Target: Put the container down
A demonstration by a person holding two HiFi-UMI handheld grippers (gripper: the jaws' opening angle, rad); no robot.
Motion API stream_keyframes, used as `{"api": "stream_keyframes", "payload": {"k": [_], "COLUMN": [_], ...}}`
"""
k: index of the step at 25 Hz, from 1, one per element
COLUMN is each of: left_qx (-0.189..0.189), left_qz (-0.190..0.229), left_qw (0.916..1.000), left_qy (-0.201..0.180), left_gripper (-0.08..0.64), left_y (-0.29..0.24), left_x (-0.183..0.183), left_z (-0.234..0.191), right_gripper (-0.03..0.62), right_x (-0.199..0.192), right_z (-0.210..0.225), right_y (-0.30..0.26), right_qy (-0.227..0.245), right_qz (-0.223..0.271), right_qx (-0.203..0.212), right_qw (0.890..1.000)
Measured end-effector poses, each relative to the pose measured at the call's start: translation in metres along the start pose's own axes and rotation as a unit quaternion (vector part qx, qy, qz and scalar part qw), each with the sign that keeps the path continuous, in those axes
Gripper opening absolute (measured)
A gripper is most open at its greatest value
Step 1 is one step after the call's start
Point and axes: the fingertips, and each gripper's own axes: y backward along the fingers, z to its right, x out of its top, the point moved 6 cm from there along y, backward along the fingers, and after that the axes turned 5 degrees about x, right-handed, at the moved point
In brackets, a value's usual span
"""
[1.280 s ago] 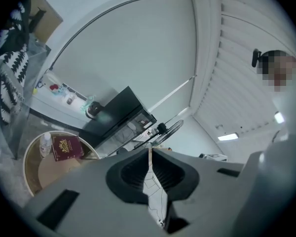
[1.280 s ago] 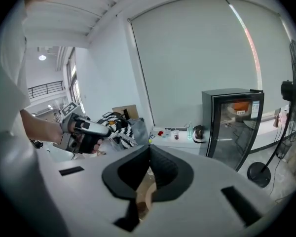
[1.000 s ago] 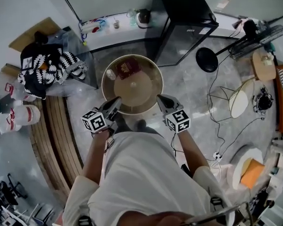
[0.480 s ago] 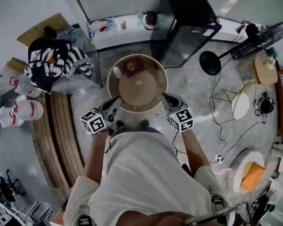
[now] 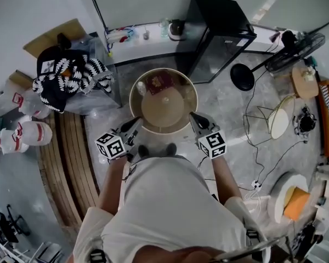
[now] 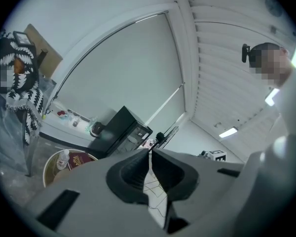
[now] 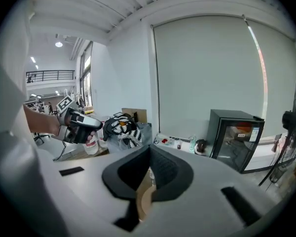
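One container (image 5: 164, 111) — fingers of right gripper (image 5: 192, 115) pinch its rim, left gripper (image 5: 138, 120) fingers pressed together.

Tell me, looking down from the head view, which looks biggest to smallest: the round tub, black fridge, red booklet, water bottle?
1. black fridge and round tub: they look nearly alike, and the tub is nearer the camera, so I won't rank them.
2. red booklet
3. water bottle
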Motion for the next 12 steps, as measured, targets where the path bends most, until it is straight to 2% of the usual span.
{"api": "stream_keyframes", "payload": {"k": [12], "left_qx": [-0.004], "left_qz": [0.009], "left_qw": [0.9999], "left_qy": [0.006], "left_gripper": [0.023], "left_y": [0.017], "left_x": [0.005], "left_z": [-0.006], "right_gripper": [-0.005], "right_x": [0.012], "right_z": [-0.017], "right_y": [0.001], "right_qy": [0.009], "right_qz": [0.002], "right_qx": [-0.011], "right_qw": [1.000]}}
